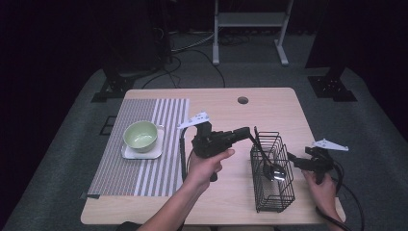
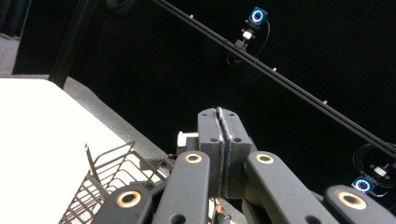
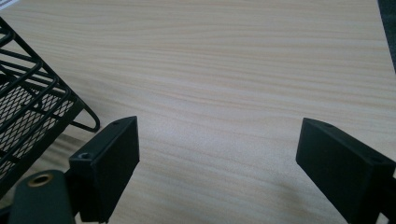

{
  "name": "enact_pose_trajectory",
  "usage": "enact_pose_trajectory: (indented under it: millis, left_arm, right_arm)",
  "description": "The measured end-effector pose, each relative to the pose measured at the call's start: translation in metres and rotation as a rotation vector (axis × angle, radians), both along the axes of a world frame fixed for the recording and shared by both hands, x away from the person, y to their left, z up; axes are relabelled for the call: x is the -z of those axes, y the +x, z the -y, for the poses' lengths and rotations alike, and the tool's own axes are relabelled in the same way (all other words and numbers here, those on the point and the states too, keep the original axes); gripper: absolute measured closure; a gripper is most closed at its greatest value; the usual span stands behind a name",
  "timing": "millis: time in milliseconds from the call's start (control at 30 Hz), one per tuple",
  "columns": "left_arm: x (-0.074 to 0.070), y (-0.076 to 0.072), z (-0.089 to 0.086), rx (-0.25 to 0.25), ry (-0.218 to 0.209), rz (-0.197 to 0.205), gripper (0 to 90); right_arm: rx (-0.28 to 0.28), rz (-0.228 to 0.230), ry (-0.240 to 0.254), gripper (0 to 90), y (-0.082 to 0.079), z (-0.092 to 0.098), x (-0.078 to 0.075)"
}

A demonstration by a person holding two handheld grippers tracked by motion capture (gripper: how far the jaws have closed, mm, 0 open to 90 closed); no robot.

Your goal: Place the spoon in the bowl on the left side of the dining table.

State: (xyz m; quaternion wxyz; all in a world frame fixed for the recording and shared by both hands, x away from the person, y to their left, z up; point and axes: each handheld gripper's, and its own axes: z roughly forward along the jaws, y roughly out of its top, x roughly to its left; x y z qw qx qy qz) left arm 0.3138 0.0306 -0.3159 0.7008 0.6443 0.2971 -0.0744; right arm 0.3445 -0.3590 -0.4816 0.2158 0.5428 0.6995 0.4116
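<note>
**Spoon halfway between basket and place setting**

Your left gripper (image 1: 248,131) has its jaws pressed together, and in the left gripper view (image 2: 219,112) only a thin seam runs between them. From above, the dark handle of a spoon (image 1: 275,172) seems to start right at those tips, so I judge you are clamped on its top end. The pinch itself is too small to see for certain. The spoon's shiny bowl sits low inside the black wire basket (image 1: 272,202), with the handle leaning up toward the basket's near-left corner.

Your right gripper (image 1: 294,161) waits just beside the basket's right wall, jaws wide apart over bare table (image 3: 233,70) and holding nothing. The basket's wire foot (image 3: 28,107) shows at its side.

By my reading the grip is made but the lift is not. The spoon has yet to clear the rim and go wherever it is meant to lie, likely by the green bowl (image 1: 140,134) on its square white plate (image 1: 142,155) on the striped placemat (image 1: 144,178).

Mind the basket's tall wires, since the spoon bowl could catch on them and drag the light basket along. Your right gripper is well placed to steady it. The table between basket and placemat has nothing on it
</note>
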Motion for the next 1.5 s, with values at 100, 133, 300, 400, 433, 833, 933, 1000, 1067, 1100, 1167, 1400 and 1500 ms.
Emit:
enact_pose_trajectory:
  millis: [100, 133, 300, 400, 433, 833, 933, 1000, 1067, 1100, 1167, 1400, 1500]
  left_arm:
    - [-0.001, 0.0, -0.002, -0.004, 0.0, 0.001, 89.5]
    - [-0.001, 0.0, -0.003, -0.005, -0.002, 0.003, 89.6]
    - [-0.002, 0.001, -0.009, -0.019, -0.003, 0.004, 89.5]
    - [-0.002, 0.002, -0.013, -0.028, -0.005, 0.002, 89.5]
    - [-0.002, 0.002, -0.015, -0.032, -0.009, 0.0, 89.5]
    - [-0.001, 0.007, -0.032, -0.07, -0.017, 0.0, 89.5]
    - [0.0, 0.008, -0.036, -0.079, -0.019, -0.001, 89.5]
    - [0.0, 0.009, -0.038, -0.082, -0.017, 0.001, 89.5]
    - [-0.001, 0.009, -0.04, -0.086, -0.019, -0.004, 89.5]
    - [-0.001, 0.01, -0.041, -0.088, -0.018, -0.004, 89.5]
    - [-0.001, 0.01, -0.043, -0.094, -0.017, -0.001, 89.6]
    - [-0.002, 0.013, -0.052, -0.116, -0.009, 0.002, 89.5]
    - [-0.002, 0.014, -0.057, -0.129, -0.01, -0.002, 89.5]
  right_arm:
    - [0.005, 0.001, -0.002, 12.3, 0.0, 0.0, 0.0]
    - [0.005, 0.001, -0.003, 12.3, 0.0, 0.0, 0.0]
    - [0.004, 0.001, -0.007, 12.3, 0.0, 0.0, 0.0]
    - [0.004, -0.002, -0.008, 12.3, 0.0, -0.001, 0.0]
    - [0.003, -0.002, -0.008, 12.3, 0.0, -0.001, 0.0]
    - [0.002, -0.006, -0.019, 12.3, 0.001, -0.002, 0.0]
    - [0.003, -0.006, -0.019, 12.3, 0.001, -0.002, 0.0]
    - [0.003, -0.006, -0.02, 12.3, 0.001, -0.002, 0.0]
    - [0.004, -0.006, -0.02, 12.3, 0.001, -0.002, 0.0]
    - [0.003, -0.006, -0.02, 12.3, 0.001, -0.002, 0.0]
    - [0.003, -0.006, -0.02, 12.3, 0.001, -0.002, 0.0]
    - [0.003, -0.007, -0.024, 12.3, 0.001, -0.002, 0.001]
    - [0.003, -0.008, -0.024, 12.3, 0.001, -0.002, 0.001]
